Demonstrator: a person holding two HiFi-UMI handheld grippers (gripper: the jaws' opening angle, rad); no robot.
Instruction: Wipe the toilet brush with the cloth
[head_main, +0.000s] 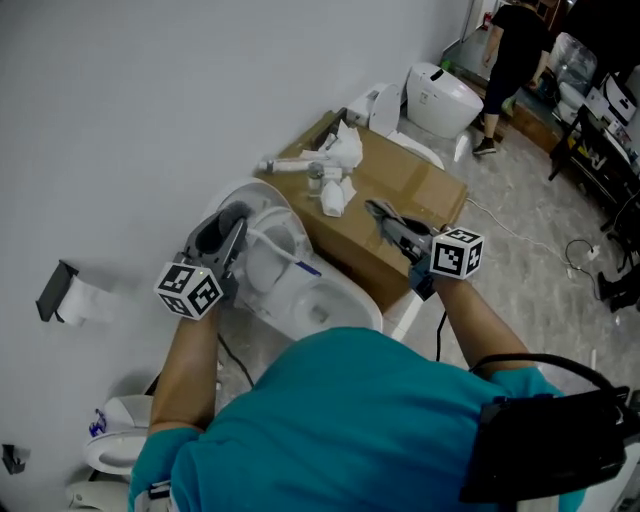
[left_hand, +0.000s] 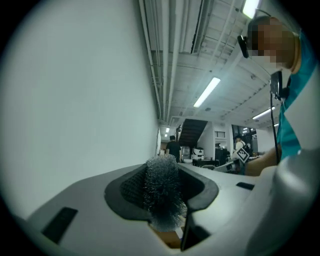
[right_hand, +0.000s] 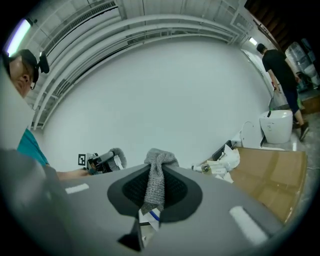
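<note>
The left claw (head_main: 228, 228) grips the toilet brush (left_hand: 162, 192), whose grey bristle head stands between the jaws. It is above the white toilet (head_main: 330, 300), just left of the cardboard box (head_main: 410, 185). The right claw (head_main: 388, 218) is clenched on a grey knitted cloth (right_hand: 156, 175) over the box's near edge, apart from the brush.

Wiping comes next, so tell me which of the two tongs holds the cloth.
The right tongs: a grey knitted cloth is pinched between them and hangs over their tips, whereas the left tongs hold the bristly toilet brush.
</note>
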